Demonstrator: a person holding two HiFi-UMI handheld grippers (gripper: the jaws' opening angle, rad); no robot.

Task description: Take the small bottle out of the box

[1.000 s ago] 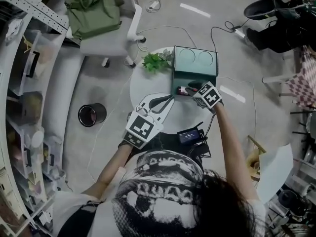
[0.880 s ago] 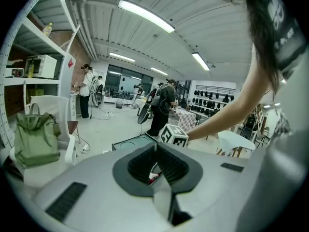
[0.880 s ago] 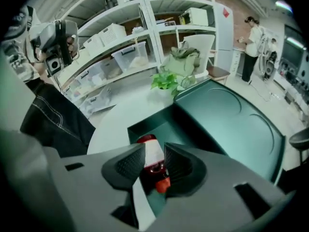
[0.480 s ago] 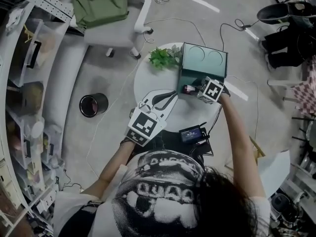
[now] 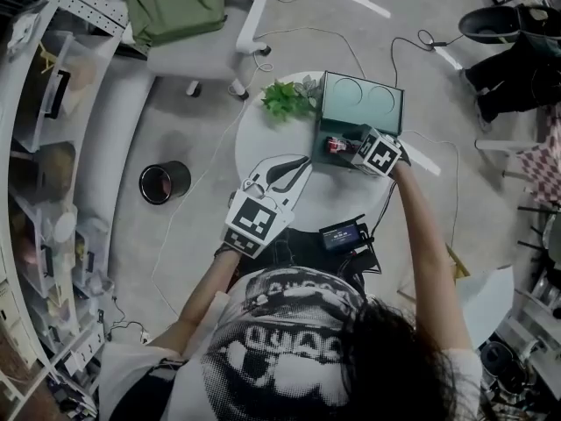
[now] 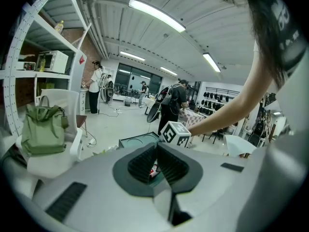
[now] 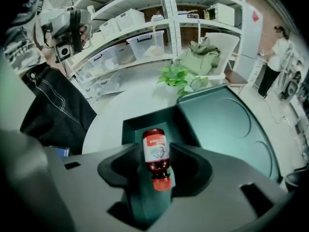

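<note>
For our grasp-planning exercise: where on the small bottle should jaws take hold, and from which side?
Take the bottle across its labelled body, coming from the cap end: it lies lengthwise between the opening jaws of the right gripper, its body wider than the cap.

Bottle [image 7: 156,156]: I'm seeing it lying on its side inside the box, white label facing up, red cap on.
Box [image 7: 130,129]: dark green, sitting open, lid standing back.
</note>
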